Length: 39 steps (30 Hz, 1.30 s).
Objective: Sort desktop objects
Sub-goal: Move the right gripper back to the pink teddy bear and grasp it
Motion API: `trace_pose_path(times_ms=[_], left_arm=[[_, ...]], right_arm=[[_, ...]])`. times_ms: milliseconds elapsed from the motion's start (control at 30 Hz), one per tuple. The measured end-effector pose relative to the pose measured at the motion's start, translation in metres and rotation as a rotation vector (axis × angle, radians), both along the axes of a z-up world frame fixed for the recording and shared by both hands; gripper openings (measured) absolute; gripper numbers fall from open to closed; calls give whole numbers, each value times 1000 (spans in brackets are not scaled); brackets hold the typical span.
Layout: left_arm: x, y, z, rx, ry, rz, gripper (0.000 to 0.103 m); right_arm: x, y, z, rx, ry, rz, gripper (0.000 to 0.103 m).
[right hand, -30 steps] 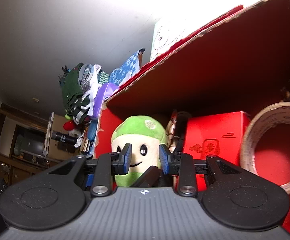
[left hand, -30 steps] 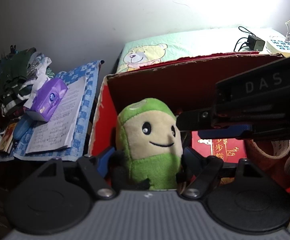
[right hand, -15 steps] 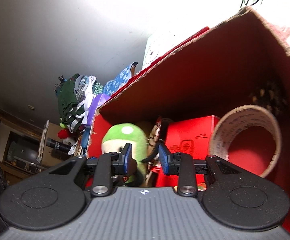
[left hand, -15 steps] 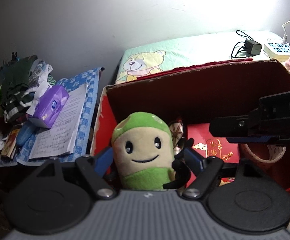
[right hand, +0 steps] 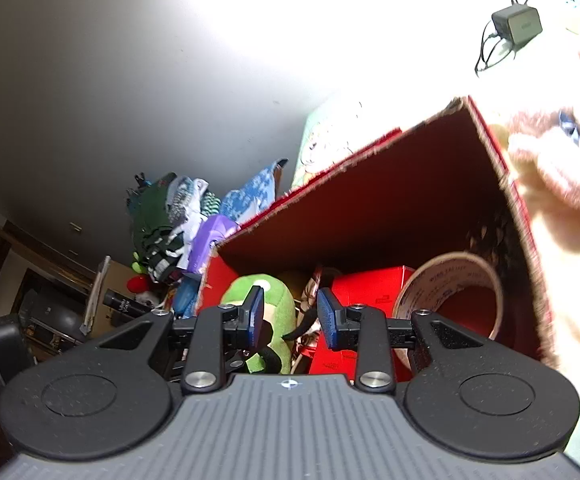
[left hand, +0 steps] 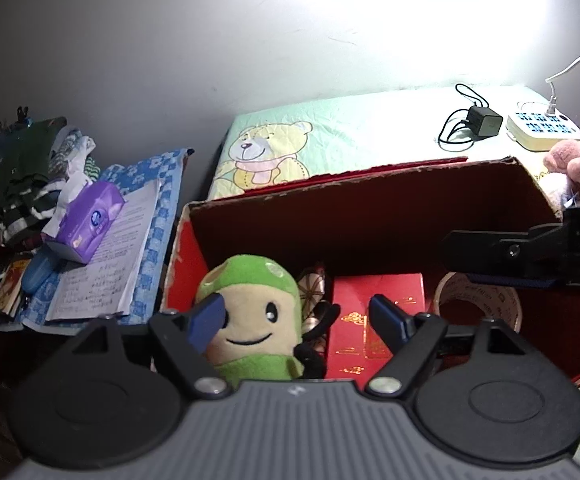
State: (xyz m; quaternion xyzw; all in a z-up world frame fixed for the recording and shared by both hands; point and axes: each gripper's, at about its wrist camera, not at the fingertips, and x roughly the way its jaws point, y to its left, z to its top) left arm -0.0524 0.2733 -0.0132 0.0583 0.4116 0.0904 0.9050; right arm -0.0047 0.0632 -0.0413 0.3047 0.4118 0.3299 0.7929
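Box (left hand: 225, 224) holds plush (left hand: 249, 320), red packet (left hand: 374, 320), tape (left hand: 478, 300); left gripper (left hand: 302, 320) opening, right gripper (right hand: 290, 316) parted, both empty

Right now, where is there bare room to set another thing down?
The pale green bear mat is bare between the bear print and the black charger. The red box is crowded: green plush, red packet, tape roll. The blue checked cloth is covered too.
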Motion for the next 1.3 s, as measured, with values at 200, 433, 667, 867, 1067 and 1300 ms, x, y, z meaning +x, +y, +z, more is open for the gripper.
trace_pose_path(times_ms=[200,433,667,867,1067,1300], left_arm=[[6,-24,2,16,11,41,83],[9,-62,14,6,0,67,82],[16,-122,25,-90,-28,-1,83],[26,-190,31,-166,-76,-115,92],[53,-239,26,-293,-54,-184,93],[99,-260,8,-448,-21,-190,98]], right_arm=[[4,-23,4,40,-13,25,33],[5,-67,7,102,-20,68,34],[11,-136,2,166,3,32,34],[15,-217,-6,158,13,-86,34],[20,-292,-16,152,41,-216,34],[46,-332,-23,124,37,-257,34]])
